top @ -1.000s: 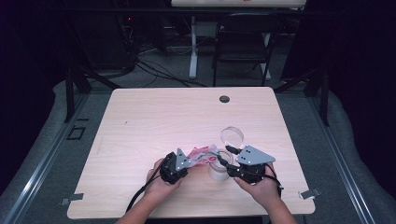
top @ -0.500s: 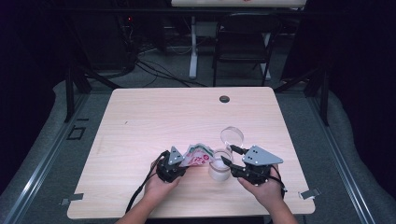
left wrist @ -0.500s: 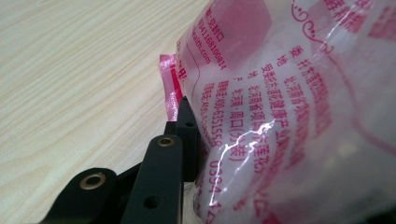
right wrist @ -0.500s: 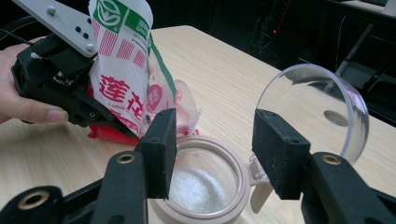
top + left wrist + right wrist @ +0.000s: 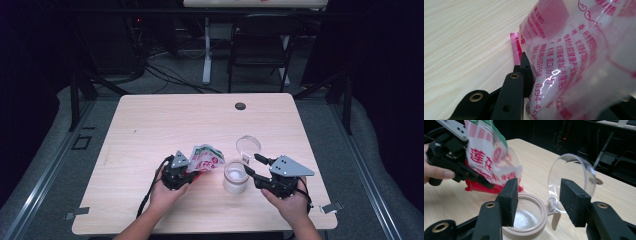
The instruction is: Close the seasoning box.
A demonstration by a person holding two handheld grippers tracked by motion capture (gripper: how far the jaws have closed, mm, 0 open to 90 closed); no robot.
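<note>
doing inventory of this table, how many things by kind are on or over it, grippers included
grippers: 2 (left gripper, right gripper)
printed bags: 1 (red and white bag, in the left gripper)
jars: 1 (jar with white grains, clear hinged lid flipped open)
total: 4

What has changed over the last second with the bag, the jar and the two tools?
The left tool has tipped the red-and-white bag up off the table toward the jar, its jaws closing further on the bag. The right tool drew back slightly from the jar and its jaws have been opening; the hinged clear lid sits between them untouched. The jar stayed put, lid open, white grains inside.
</note>
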